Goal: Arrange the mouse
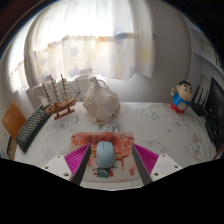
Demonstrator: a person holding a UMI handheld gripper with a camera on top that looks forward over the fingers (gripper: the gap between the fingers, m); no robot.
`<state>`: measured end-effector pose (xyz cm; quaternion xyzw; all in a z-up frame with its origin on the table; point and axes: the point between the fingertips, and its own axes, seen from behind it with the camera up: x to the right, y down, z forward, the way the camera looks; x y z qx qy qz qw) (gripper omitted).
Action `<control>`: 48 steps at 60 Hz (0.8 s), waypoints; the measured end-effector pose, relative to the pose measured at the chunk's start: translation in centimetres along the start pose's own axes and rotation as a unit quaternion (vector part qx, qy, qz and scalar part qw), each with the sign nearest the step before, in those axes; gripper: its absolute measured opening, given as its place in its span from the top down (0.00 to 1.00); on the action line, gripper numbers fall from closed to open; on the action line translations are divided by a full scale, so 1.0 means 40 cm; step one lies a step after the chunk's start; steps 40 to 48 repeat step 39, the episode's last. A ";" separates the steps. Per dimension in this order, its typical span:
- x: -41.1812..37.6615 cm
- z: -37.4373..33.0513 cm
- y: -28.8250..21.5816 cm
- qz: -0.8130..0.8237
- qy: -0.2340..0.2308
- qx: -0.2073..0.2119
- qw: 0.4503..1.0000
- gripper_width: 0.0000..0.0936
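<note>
The mouse [104, 153] looks like smooth, slightly glossy pale-blue plastic, lying on a patterned cloth-like mat [122, 146]. Beyond the mouse, the ship model [58, 96] appears wooden, and the figurine [181, 98] is glossy plastic. Sheer fabric curtains [110, 45] hang behind.

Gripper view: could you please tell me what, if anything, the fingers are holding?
Nothing is clamped: the gripper is open, with the light blue-grey computer mouse resting on the patterned pad between the fingers.

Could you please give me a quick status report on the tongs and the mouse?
Tongs open, pink pads showing. Mouse between the fingers, resting on the patterned mouse pad. Nothing in the way; model ship and figurine well beyond.
</note>
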<state>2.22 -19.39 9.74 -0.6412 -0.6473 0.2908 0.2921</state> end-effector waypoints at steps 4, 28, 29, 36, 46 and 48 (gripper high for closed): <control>0.014 -0.126 -0.023 0.005 0.002 -0.003 1.000 0.10; 0.055 -0.483 0.055 -0.015 0.004 -0.034 0.999 0.10; 0.059 -0.481 0.055 -0.019 0.006 -0.033 0.999 0.09; 0.078 -0.468 0.050 -0.033 0.023 -0.032 0.999 0.09; 0.060 -0.465 0.056 -0.026 0.012 -0.035 0.999 0.09; 0.060 -0.465 0.056 -0.026 0.012 -0.035 0.999 0.09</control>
